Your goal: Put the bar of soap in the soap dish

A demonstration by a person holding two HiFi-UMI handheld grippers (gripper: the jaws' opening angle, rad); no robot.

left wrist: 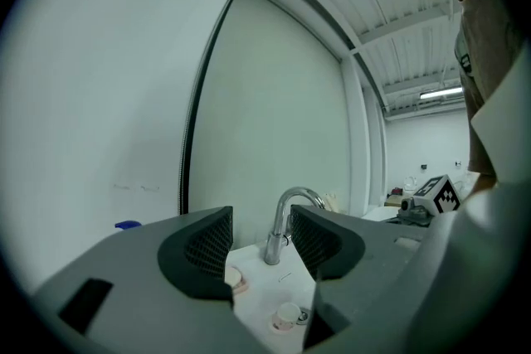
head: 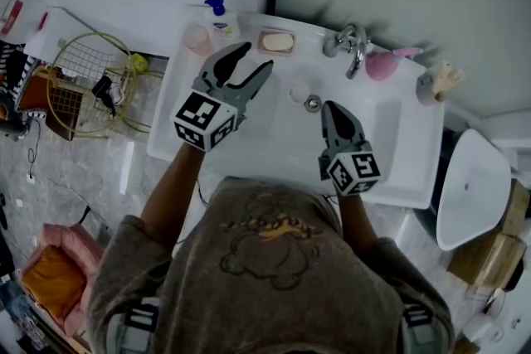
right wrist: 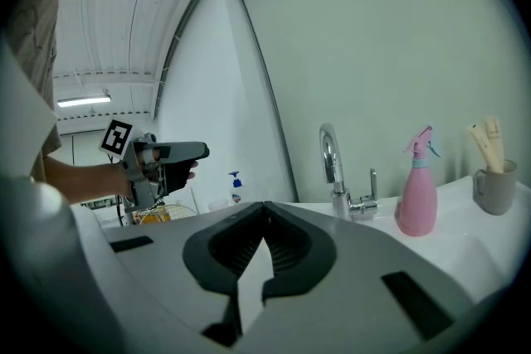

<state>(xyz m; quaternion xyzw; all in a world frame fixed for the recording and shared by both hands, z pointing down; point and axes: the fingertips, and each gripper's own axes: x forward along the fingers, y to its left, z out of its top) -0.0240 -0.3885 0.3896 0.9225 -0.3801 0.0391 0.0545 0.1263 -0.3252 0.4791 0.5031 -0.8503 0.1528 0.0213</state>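
Note:
The pale bar of soap (head: 278,41) lies in the pink soap dish (head: 263,48) on the back rim of the white sink (head: 390,145), left of the faucet (head: 353,46). My left gripper (head: 255,60) hovers just in front of the dish, open and empty. In the left gripper view its jaws (left wrist: 261,221) frame the faucet (left wrist: 282,224), and a pink edge of the dish (left wrist: 236,281) shows past the left jaw. My right gripper (head: 330,107) hangs over the basin near the drain (head: 313,103), shut with nothing in it (right wrist: 265,211).
A blue-topped pump bottle (head: 218,17) and a pink cup (head: 197,38) stand left of the dish. A pink spray bottle (head: 382,65) and a grey cup of brushes (head: 437,84) stand right of the faucet. A wire basket (head: 87,79) sits on the floor at left.

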